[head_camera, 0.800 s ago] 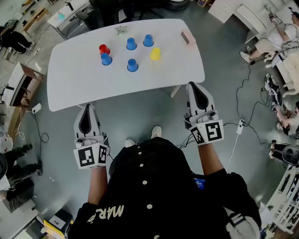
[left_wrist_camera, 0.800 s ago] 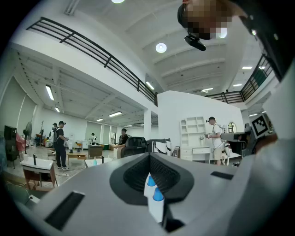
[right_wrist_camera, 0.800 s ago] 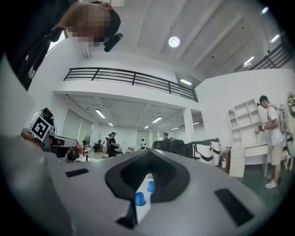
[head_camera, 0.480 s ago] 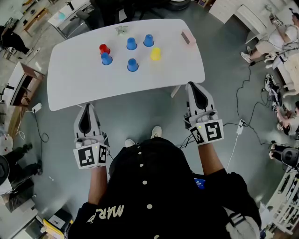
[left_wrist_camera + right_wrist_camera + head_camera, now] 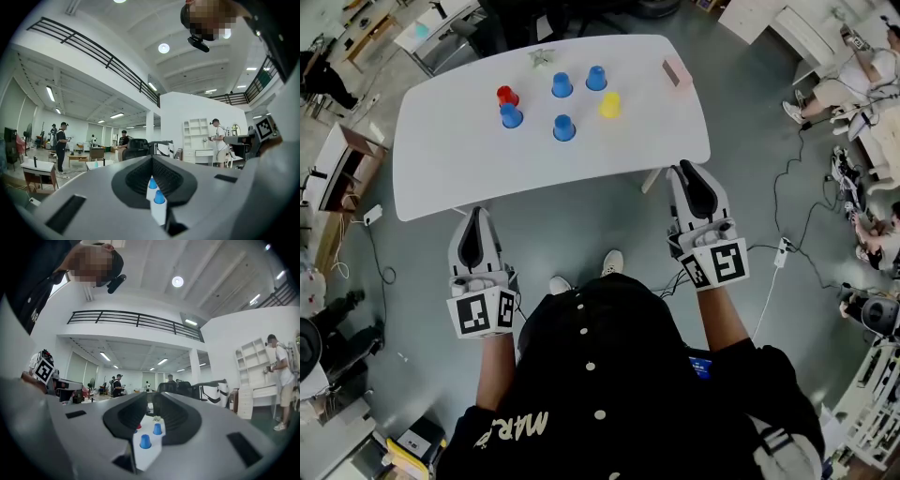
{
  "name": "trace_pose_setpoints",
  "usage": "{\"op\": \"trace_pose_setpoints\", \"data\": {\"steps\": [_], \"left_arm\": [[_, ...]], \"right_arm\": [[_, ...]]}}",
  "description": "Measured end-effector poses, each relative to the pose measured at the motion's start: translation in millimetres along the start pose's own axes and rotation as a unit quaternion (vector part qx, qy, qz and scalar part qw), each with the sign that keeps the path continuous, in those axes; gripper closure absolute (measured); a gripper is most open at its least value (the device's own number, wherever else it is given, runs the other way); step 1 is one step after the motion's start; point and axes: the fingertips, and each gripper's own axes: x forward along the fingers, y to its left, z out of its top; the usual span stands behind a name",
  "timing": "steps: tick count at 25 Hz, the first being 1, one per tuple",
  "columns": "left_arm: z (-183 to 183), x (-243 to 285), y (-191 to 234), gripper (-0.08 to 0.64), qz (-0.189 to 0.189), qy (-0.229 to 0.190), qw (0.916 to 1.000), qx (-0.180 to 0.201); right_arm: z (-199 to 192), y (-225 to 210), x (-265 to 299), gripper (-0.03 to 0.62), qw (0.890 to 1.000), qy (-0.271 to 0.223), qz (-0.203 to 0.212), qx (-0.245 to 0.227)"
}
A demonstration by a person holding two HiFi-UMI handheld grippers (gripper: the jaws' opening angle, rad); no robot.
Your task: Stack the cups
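The white rounded-corner tabletop [image 5: 450, 159] carried six small plastic cups, all loose and none nested, grouped in its far half and well back from the near edge. A red plastic cup [image 5: 506, 95] stood just beside the leftmost blue plastic cup [image 5: 512, 115]. The rear blue plastic cup [image 5: 562, 85] and the right-hand blue plastic cup [image 5: 596, 78] sat near the far edge. The front blue plastic cup [image 5: 564, 127] stood nearest the person, and a yellow plastic cup [image 5: 609, 104] stood to its right. Near the right end lay a flat pink rectangular block [image 5: 677, 72], and a small pale-green object [image 5: 541, 57] lay close to the far edge. Both tools hung short of the near edge, over the grey floor [image 5: 572, 220], well apart from each other and from every cup. The left hand-held gripper [image 5: 474, 216] had its tips together and held nothing. The right hand-held gripper [image 5: 685, 172] showed a narrow slit between its jaws, with nothing in it. Black cables [image 5: 802, 246] trailed across the floor to the right. Each tool bore a cube with black-and-white square markers [image 5: 483, 313]. The letters "MAR" [image 5: 521, 428] showed on the person's black buttoned top; nothing could be read on the cups.
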Motion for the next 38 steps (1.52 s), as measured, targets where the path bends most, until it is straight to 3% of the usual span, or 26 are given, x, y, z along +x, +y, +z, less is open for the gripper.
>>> {"op": "trace_pose_setpoints", "data": {"steps": [5,8,23,31,38], "left_arm": [[-2,1,-4,0.549,0.007,0.007,1.0,0.001],[-2,3,-11,0.549,0.013,0.011,0.9999,0.002],[-9,24,-30,0.549,0.068,0.023,0.9974,-0.005],[-13,69,5,0.549,0.069,0.013,0.9975,-0.013],[-6,130,53,0.549,0.058,0.001,0.9981,-0.02]], "right_arm": [[-9,-2,5,0.351,0.999,0.013,0.025,0.018],[-13,-10,7,0.307,0.999,0.017,0.032,0.023],[-42,-53,34,0.29,0.997,0.039,0.061,0.033],[-58,-52,81,0.291,0.996,0.053,0.062,0.023],[-44,-51,160,0.292,0.998,0.039,0.051,0.004]]}}
